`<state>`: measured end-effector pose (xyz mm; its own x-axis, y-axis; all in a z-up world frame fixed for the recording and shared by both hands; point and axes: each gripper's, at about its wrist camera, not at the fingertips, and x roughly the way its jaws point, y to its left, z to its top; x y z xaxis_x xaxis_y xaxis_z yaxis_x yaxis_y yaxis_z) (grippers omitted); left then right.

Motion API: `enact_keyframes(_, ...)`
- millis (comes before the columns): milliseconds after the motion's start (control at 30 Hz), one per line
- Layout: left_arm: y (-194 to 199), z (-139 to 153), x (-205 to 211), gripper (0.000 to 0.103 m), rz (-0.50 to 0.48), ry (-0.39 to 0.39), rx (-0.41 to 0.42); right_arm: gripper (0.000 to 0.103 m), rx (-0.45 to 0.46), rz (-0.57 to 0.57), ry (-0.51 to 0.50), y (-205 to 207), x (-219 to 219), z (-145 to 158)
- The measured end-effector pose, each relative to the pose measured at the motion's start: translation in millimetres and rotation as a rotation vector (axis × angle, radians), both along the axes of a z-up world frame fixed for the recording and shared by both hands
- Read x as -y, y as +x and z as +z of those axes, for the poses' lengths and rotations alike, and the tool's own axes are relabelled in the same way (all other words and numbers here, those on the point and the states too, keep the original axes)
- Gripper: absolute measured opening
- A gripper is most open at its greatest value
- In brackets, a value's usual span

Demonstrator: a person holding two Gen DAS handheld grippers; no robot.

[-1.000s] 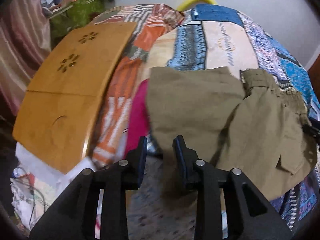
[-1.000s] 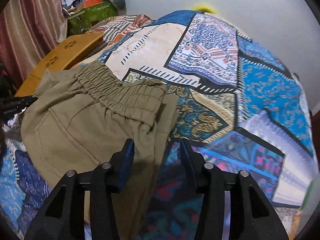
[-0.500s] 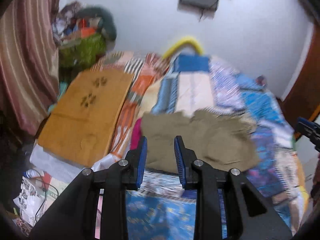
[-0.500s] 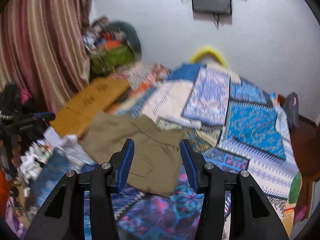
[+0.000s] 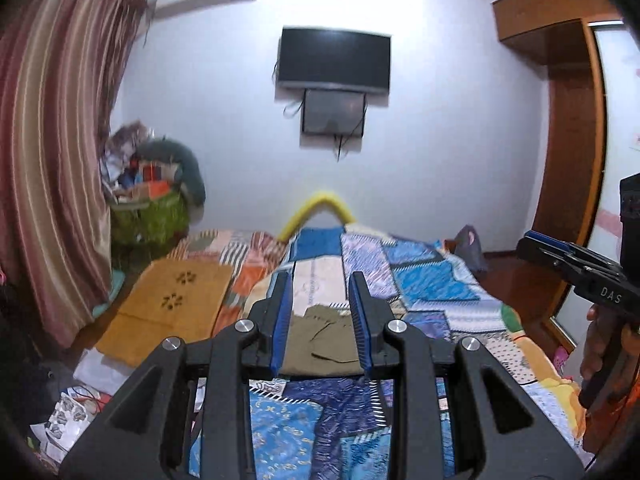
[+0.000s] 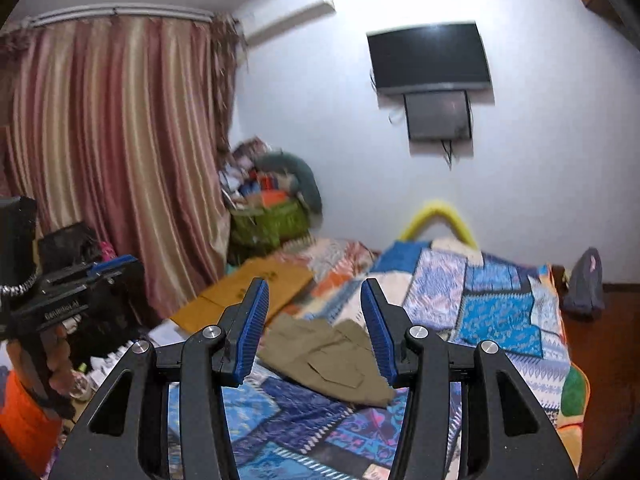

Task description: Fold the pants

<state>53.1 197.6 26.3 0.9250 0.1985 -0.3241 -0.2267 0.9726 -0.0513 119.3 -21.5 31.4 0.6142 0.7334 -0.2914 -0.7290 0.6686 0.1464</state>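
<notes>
The olive-green pants (image 5: 320,340) lie folded into a small flat stack on the patchwork bedspread (image 5: 424,280), also seen in the right wrist view (image 6: 320,356). My left gripper (image 5: 320,320) is open and empty, held well back from and above the bed. My right gripper (image 6: 316,328) is open and empty, also far back from the pants. The right gripper shows at the right edge of the left wrist view (image 5: 576,272), and the left one at the left edge of the right wrist view (image 6: 72,284).
A wooden lap table (image 5: 168,308) lies on the bed's left side. A striped curtain (image 5: 52,160), a green basket of clutter (image 5: 152,216), a wall TV (image 5: 334,60) and a wooden wardrobe (image 5: 568,160) surround the bed. Papers (image 5: 72,404) lie on the floor.
Both grippers have pulled up and far back from the pants. The view has tilted from the bed surface to the whole room. The pants stay on the bed.
</notes>
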Motion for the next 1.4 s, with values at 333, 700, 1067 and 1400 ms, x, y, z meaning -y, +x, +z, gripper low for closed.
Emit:
enact_keyframes(333, -58, 5, 49, 0.062, -0.009, 0.023, 0.100, 0.068, 0.107, -0.029, 0.052, -61, 20, -2)
enact_keyframes(700, -83, 3, 72, 0.099, 0.007, 0.061, 0.141, 0.103, 0.147, -0.098, 0.065, -79, 28, -2)
enact_keyframes(1067, -84, -1, 76, 0.103, 0.010, 0.056, 0.135, 0.103, 0.146, -0.109, 0.049, -86, 29, -7)
enact_keyframes(1400, -77, -4, 73, 0.103, 0.010, 0.045, 0.124, 0.103, 0.143, -0.115, 0.048, -89, 31, -9)
